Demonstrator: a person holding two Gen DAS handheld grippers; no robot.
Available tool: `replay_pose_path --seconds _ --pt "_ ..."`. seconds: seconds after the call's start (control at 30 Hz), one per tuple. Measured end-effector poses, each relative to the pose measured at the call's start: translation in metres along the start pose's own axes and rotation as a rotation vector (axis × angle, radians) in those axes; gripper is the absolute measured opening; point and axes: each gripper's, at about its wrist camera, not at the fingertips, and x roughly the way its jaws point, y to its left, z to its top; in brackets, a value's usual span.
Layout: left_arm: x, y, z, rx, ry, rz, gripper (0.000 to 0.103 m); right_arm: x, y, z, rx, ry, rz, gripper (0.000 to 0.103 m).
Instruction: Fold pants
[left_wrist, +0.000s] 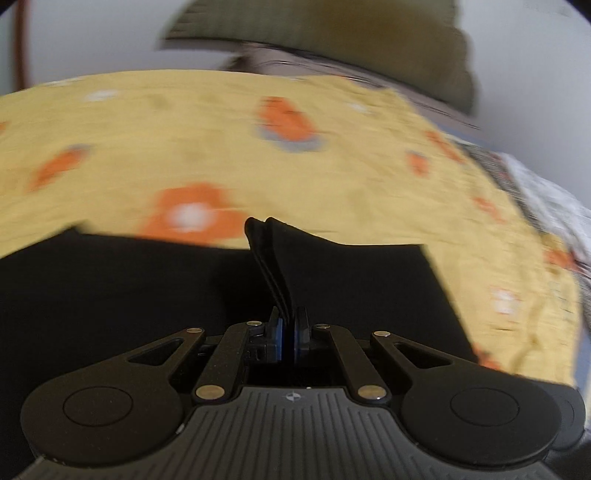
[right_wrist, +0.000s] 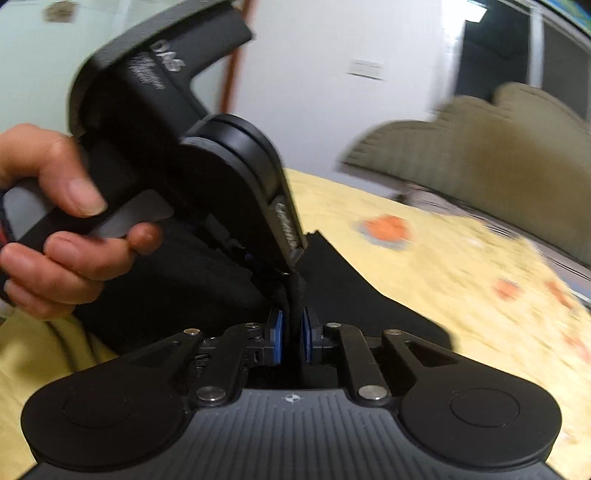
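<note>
Black pants (left_wrist: 129, 288) lie on a yellow bedsheet (left_wrist: 221, 122) with orange flowers. My left gripper (left_wrist: 289, 334) is shut on a folded edge of the pants, which stands up in a ridge between its blue pads. In the right wrist view my right gripper (right_wrist: 291, 338) is shut on another bunched edge of the pants (right_wrist: 351, 291). The left gripper body, held by a hand (right_wrist: 55, 229), sits close above and to the left of my right gripper, its tip at the same bunch of cloth.
An olive-green pillow (left_wrist: 332, 40) (right_wrist: 480, 147) lies at the far end of the bed against a white wall. A patterned grey cloth (left_wrist: 546, 192) shows at the right edge of the bed.
</note>
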Motion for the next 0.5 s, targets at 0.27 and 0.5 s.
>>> replay_pose_path --seconds 0.27,0.5 --pt "0.002 0.051 -0.011 -0.058 0.060 0.113 0.029 0.044 0.054 0.004 -0.076 0.117 0.127 0.014" --pt "-0.023 0.068 -0.007 -0.119 -0.021 0.197 0.049 0.003 0.007 0.008 0.061 0.097 0.108 0.014"
